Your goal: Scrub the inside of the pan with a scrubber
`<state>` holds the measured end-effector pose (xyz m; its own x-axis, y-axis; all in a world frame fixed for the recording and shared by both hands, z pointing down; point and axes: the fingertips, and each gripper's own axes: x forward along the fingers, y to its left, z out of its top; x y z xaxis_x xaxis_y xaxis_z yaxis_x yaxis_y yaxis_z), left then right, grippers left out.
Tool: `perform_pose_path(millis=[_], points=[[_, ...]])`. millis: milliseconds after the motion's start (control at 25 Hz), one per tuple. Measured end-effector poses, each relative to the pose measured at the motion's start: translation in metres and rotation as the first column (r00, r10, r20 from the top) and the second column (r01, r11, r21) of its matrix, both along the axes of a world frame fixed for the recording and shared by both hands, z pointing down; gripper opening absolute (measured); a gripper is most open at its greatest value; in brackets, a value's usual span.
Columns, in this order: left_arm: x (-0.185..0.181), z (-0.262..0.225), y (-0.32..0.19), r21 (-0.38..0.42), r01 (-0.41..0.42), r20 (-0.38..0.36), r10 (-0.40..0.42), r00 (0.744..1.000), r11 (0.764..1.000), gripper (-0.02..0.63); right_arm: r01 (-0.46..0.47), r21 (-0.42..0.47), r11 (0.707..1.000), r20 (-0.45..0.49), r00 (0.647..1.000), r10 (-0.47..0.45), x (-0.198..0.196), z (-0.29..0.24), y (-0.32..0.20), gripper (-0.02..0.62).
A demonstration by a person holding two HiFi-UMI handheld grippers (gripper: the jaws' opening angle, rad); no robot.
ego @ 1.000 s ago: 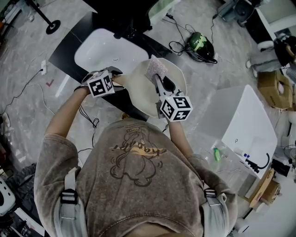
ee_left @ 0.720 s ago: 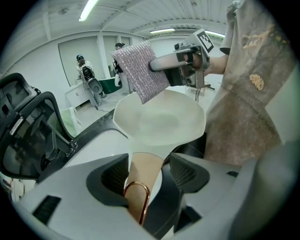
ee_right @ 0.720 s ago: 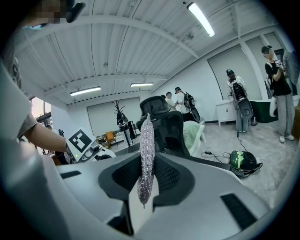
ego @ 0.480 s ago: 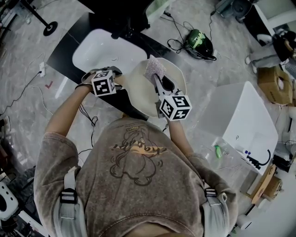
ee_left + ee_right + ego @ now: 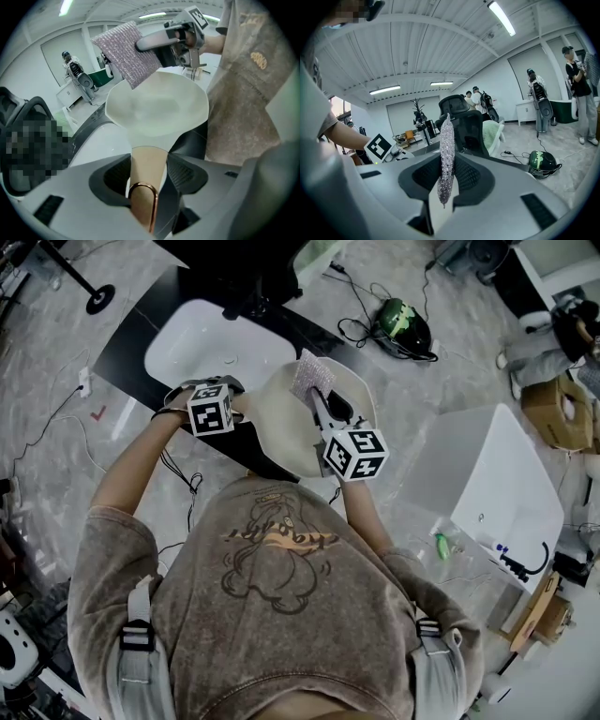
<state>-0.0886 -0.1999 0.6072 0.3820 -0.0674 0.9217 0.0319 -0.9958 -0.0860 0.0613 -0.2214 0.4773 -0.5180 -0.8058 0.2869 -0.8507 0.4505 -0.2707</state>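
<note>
1. Grey marbled floor [image 5: 56, 456] fills the head view, with a black tabletop [image 5: 131, 343] that carries a white basin [image 5: 202, 343]. Held up over the tabletop's near edge is a cream pan [image 5: 277, 418], tilted. The left gripper [image 5: 242, 407] reaches it from the left and the right gripper [image 5: 317, 401] from the near side. A glittery silver scrubber [image 5: 312, 379] stands at the pan's far rim.
2. Left gripper view: the pan's tan handle [image 5: 146, 173], with its copper hanging loop, lies between the fingers [image 5: 187, 174]. They have just been closing and now clamp the handle on both sides. The bowl faces the camera, pale and bare. The scrubber's lower corner overlaps the far rim, though whether it touches the pan is hard to tell.
3. Right gripper view: the fingers [image 5: 471, 176] are pressed together on the scrubber, seen edge-on and standing upright. Behind it stand a black office chair [image 5: 461, 117], a green helmet [image 5: 543, 164] on the floor and several people [image 5: 579, 93].
</note>
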Motion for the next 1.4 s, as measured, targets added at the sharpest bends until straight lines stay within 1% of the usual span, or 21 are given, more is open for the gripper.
perform_pose_path(millis=[40, 120, 360, 600, 720, 840, 920, 1040, 1200, 1400], points=[[0.0, 0.002, 0.0, 0.012, -0.012, 0.009, 0.012, 1.0, 1.0, 0.255, 0.0, -0.002, 1.0, -0.001, 1.0, 0.0, 0.0, 0.001, -0.001, 0.089], [0.001, 0.003, 0.0, 0.011, -0.02, 0.006, 0.02, 1.0, 1.0, 0.252, 0.003, -0.007, 1.0, -0.006, 1.0, -0.003, 0.001, 0.005, -0.001, 0.089], [0.003, 0.0, 0.003, -0.001, -0.007, -0.014, 0.007, 1.0, 1.0, 0.247, 0.03, -0.051, 0.998, -0.045, 0.998, -0.033, 0.007, 0.019, 0.004, 0.089], [0.004, 0.001, 0.002, 0.003, -0.006, -0.013, 0.006, 1.0, 1.0, 0.247, 0.118, -0.148, 0.982, -0.104, 0.985, -0.134, -0.003, 0.054, 0.014, 0.089], [0.005, 0.001, 0.003, 0.002, -0.009, -0.011, 0.009, 1.0, 1.0, 0.247, 0.19, -0.199, 0.961, -0.151, 0.963, -0.222, -0.017, 0.075, 0.012, 0.089], [0.004, 0.001, 0.003, 0.002, -0.011, -0.008, 0.011, 1.0, 1.0, 0.247, 0.266, -0.252, 0.93, -0.208, 0.924, -0.321, -0.034, 0.096, 0.006, 0.089], [0.004, 0.002, 0.003, 0.003, -0.014, -0.007, 0.015, 1.0, 1.0, 0.247, 0.287, -0.274, 0.918, -0.247, 0.902, -0.356, -0.044, 0.109, -0.001, 0.089], [0.004, 0.003, 0.002, 0.004, -0.022, -0.01, 0.022, 1.0, 1.0, 0.244, 0.265, -0.285, 0.921, -0.296, 0.89, -0.348, -0.049, 0.122, -0.014, 0.089], [0.004, 0.002, 0.001, 0.004, -0.029, -0.012, 0.03, 0.999, 1.0, 0.244, 0.244, -0.284, 0.927, -0.306, 0.894, -0.328, -0.046, 0.127, -0.026, 0.089], [0.003, 0.003, 0.003, -0.008, -0.053, 0.0, 0.053, 0.999, 0.999, 0.244, 0.221, -0.268, 0.938, -0.352, 0.883, -0.309, -0.046, 0.137, -0.042, 0.092]])
